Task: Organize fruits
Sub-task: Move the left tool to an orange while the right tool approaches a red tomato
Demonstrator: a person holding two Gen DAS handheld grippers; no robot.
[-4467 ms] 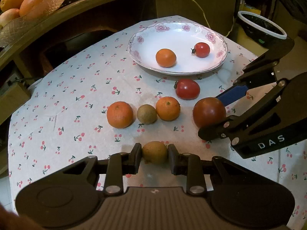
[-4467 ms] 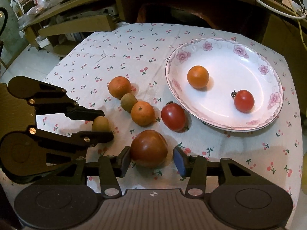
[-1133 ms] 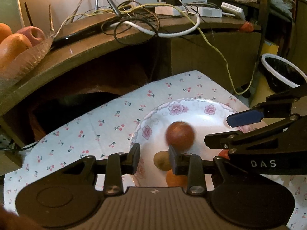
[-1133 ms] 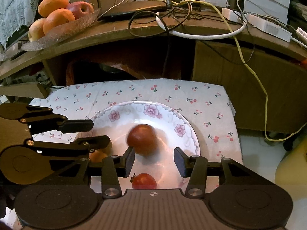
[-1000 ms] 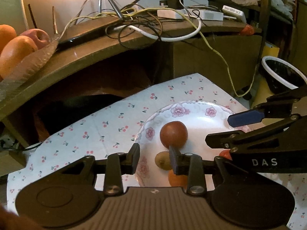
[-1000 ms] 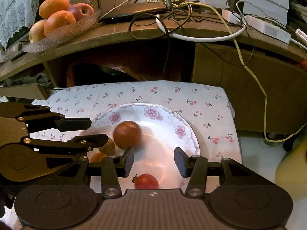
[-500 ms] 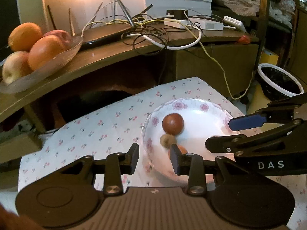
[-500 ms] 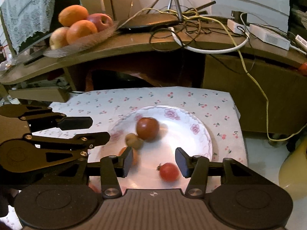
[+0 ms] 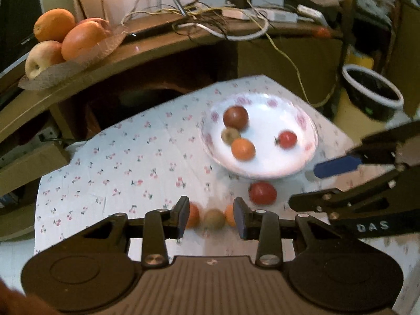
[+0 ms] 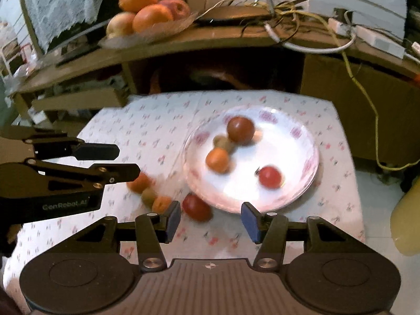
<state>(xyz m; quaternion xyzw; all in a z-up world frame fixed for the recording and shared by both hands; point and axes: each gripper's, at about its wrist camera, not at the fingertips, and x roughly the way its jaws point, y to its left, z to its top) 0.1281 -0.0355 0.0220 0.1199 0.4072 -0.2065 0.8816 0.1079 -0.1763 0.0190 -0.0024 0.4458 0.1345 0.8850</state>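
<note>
Fruits: from the left wrist, the plate [image 9: 309,141] holds a dark tomato [image 9: 235,118], kiwi [image 9: 230,135], orange [image 9: 243,149] and small tomato [image 9: 287,139]; the left gripper [image 9: 211,218] is spread, empty. From the right wrist, a red tomato [image 10: 197,207] lies on the cloth [image 10: 147,131] just beside the plate; the right gripper [image 10: 211,218] is spread, empty. The round, blurred fruits show no clear long axis.

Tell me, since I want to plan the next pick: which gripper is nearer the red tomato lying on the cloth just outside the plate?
Right. The right gripper has the red tomato just beyond its open fingers; the left gripper faces the row of fruit beside it.
</note>
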